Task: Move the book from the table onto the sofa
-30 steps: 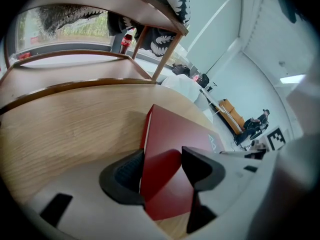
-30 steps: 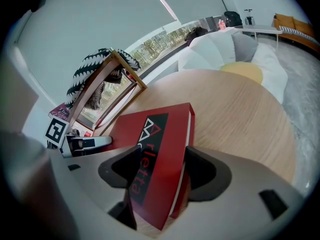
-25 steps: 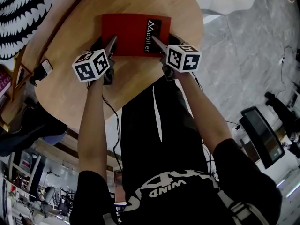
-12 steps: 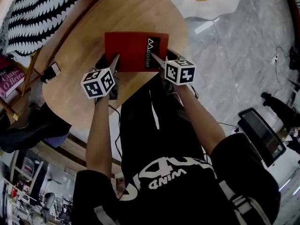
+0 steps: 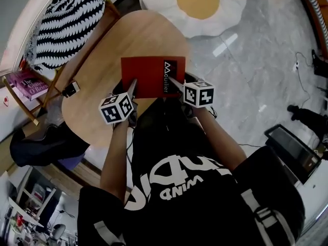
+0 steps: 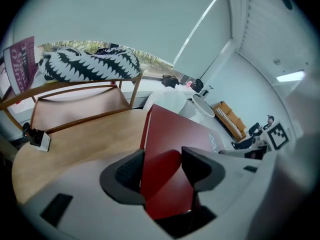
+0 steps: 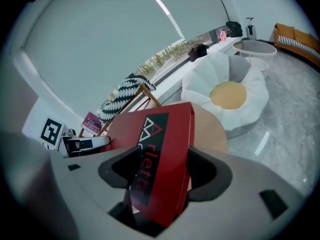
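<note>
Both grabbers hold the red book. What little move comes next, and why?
Probably carry the book left toward the sofa: the left gripper and right gripper both have jaws shut on it, and it looks lifted off the table.

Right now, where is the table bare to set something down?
The table is bare beyond the book, toward the egg-shaped cushion, and left up to the small device. The near edge is crowded: left gripper and right gripper hold the book there.
</note>
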Action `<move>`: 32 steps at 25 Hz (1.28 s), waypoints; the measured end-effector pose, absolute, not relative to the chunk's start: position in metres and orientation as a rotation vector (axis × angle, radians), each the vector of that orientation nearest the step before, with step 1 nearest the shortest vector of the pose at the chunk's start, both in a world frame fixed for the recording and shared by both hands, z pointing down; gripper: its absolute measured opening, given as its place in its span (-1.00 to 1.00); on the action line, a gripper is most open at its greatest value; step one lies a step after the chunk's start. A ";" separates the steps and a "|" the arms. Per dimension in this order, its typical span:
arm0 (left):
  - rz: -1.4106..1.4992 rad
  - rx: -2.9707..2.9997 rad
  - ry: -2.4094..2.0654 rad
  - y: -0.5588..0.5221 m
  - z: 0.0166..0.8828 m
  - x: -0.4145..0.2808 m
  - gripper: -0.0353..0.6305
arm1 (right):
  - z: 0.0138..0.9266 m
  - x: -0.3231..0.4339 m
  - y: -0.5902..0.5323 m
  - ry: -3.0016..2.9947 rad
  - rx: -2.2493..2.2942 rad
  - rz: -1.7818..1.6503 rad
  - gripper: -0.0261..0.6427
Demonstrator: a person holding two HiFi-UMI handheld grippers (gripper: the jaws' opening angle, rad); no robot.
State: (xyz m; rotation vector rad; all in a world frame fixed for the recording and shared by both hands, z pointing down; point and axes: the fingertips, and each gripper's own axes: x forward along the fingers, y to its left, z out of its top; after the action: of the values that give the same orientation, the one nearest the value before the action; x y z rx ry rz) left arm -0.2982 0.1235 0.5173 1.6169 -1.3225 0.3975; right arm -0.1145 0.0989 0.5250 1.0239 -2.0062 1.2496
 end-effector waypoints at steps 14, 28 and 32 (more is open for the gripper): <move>0.415 1.707 -1.301 0.118 0.451 -0.234 -0.17 | 0.458 -0.049 0.105 -2.082 1.163 1.221 -0.11; 0.506 1.938 -1.025 0.099 0.438 -0.079 -0.17 | 0.436 0.104 0.142 -1.960 1.583 1.279 -0.11; 0.556 2.009 -0.933 0.100 0.430 -0.028 -0.17 | 0.429 0.151 0.162 -1.903 1.720 1.314 -0.11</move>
State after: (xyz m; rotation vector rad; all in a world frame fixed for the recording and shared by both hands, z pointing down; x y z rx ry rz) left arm -0.0280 0.0996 0.4297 2.0092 -0.9327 0.5564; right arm 0.1506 0.1617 0.4289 1.7198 -1.9033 1.3138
